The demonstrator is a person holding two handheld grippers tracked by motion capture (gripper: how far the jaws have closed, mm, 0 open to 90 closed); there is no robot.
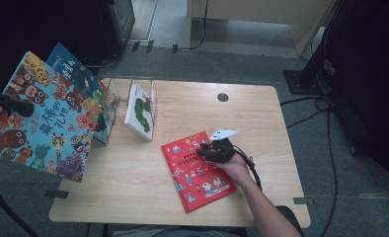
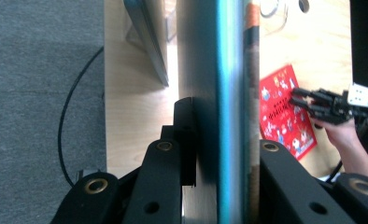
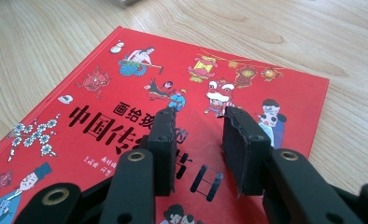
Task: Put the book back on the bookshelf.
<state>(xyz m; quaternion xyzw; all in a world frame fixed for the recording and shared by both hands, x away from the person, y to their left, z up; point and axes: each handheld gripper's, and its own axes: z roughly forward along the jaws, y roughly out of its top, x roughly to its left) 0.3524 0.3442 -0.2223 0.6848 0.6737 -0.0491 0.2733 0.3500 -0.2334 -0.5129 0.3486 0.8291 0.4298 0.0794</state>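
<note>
My left gripper [image 1: 16, 105] is shut on the left edge of a large blue picture book [image 1: 49, 123] covered in cartoon animals, held up beyond the table's left edge. In the left gripper view the jaws [image 2: 224, 126] clamp that book's teal edge [image 2: 229, 70]. A red picture book [image 1: 198, 172] lies flat on the table's front right part. My right gripper [image 1: 211, 149] hovers just over its cover. Its jaws [image 3: 201, 126] stand open above the red book [image 3: 126, 88] with nothing between them. The left gripper view also shows the red book [image 2: 285, 116] and the right gripper [image 2: 308, 100].
A clear acrylic rack [image 1: 151, 91] stands at the table's back left, holding a white book with a green caterpillar [image 1: 140, 112]. A second, darker blue book [image 1: 71, 69] rises behind the held one, by the rack's left compartment. Cables [image 1: 326, 143] run across the floor on the right.
</note>
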